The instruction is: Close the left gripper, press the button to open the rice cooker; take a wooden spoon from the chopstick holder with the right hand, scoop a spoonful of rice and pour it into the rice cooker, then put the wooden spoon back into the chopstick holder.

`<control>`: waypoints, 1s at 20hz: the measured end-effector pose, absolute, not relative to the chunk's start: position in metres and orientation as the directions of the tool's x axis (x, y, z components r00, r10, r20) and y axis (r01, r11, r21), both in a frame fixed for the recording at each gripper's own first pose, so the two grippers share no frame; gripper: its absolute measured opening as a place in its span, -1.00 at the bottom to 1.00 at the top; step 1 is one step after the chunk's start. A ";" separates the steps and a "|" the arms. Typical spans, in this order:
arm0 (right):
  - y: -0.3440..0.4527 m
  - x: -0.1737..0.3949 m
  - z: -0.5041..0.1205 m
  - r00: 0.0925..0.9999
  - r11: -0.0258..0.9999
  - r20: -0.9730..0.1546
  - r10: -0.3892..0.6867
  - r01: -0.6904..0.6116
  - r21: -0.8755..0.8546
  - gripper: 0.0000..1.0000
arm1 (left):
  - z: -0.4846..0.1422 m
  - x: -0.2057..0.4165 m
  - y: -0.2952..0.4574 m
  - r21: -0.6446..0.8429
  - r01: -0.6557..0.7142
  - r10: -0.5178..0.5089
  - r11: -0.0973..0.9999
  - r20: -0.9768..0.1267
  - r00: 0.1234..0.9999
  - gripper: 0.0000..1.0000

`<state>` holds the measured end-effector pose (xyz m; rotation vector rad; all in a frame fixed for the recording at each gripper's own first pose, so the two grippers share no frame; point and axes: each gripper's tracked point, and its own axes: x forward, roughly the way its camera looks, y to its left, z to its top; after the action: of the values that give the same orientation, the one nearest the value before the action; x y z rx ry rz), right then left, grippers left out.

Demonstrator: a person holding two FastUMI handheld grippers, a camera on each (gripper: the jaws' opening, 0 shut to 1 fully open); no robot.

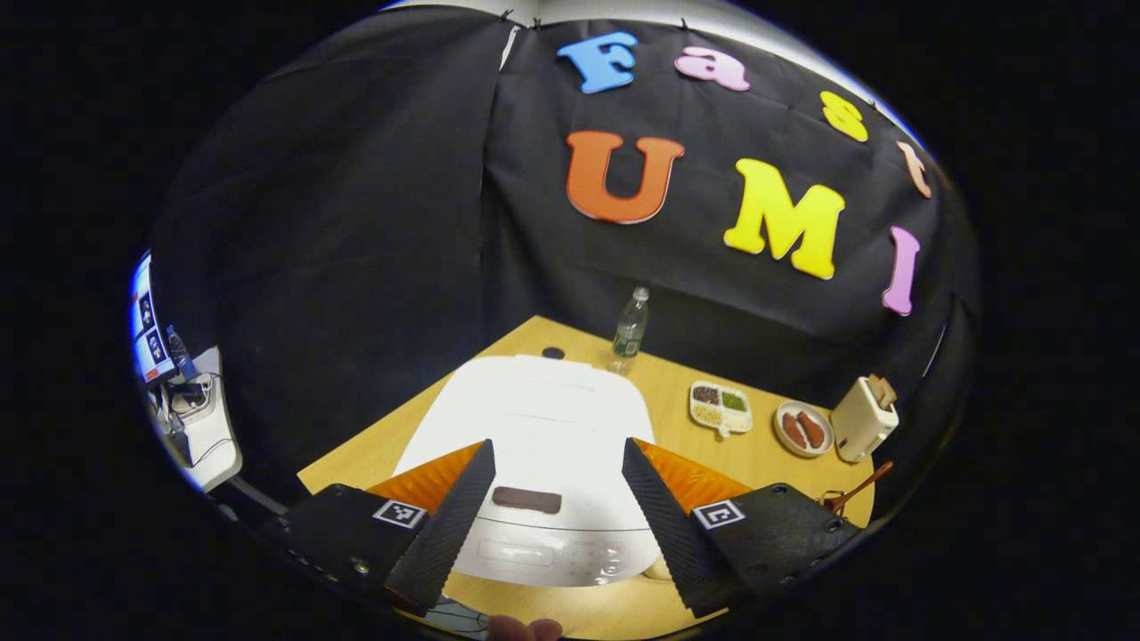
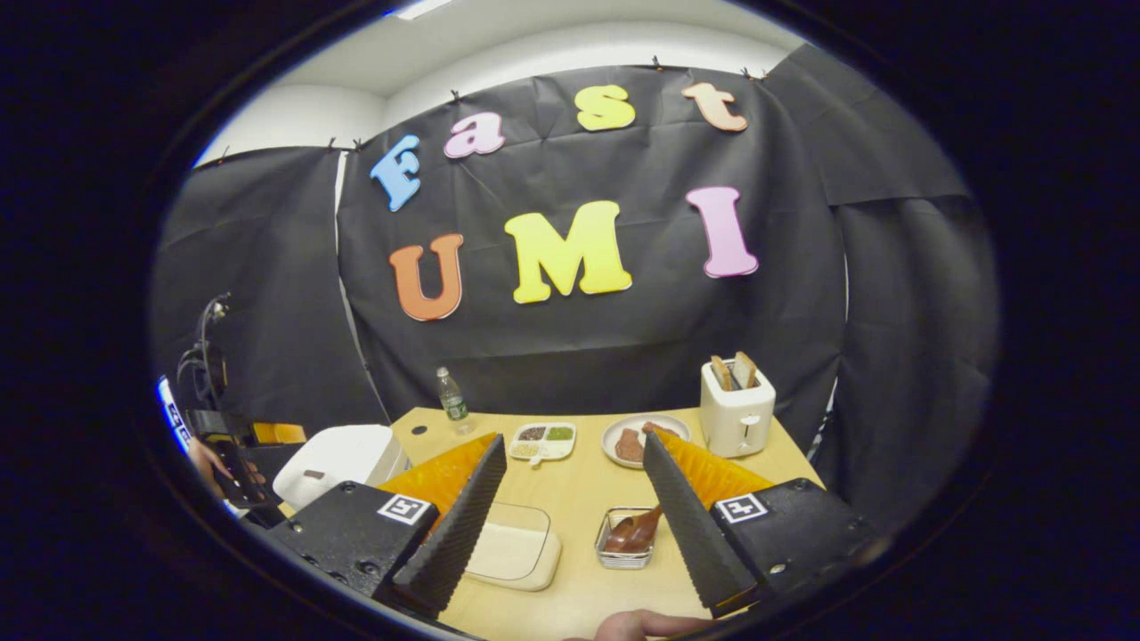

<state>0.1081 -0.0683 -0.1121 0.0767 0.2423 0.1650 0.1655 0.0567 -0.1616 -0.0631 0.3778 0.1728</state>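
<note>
The left gripper (image 1: 557, 512) hangs wide open above the closed white rice cooker (image 1: 534, 427), touching nothing. The right gripper (image 2: 574, 525) gapes too, over the wooden-topped table (image 2: 588, 490), the brown wooden spoon (image 2: 634, 532) lying in its metal holder (image 2: 623, 556).

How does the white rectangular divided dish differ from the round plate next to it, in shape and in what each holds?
The white rectangular divided dish has rounded corners and separate compartments; the round plate is one open surface. The divided dish holds small dark, green and pale heaps, each in its own compartment; the round plate holds a few larger reddish-brown pieces. Both lie flat on the wooden table, side by side, near the white toaster.
</note>
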 end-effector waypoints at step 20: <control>-0.007 -0.124 -0.012 0.995 0.999 -0.096 0.035 -0.038 -0.027 1.00 | -0.004 -0.132 -0.036 -0.065 0.185 -0.187 0.981 -0.025 0.982 0.88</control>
<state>-0.1236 -0.0073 -0.0118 -0.0291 0.0959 0.0369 -0.1322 -0.0364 -0.0038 -0.0628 0.0309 -0.1871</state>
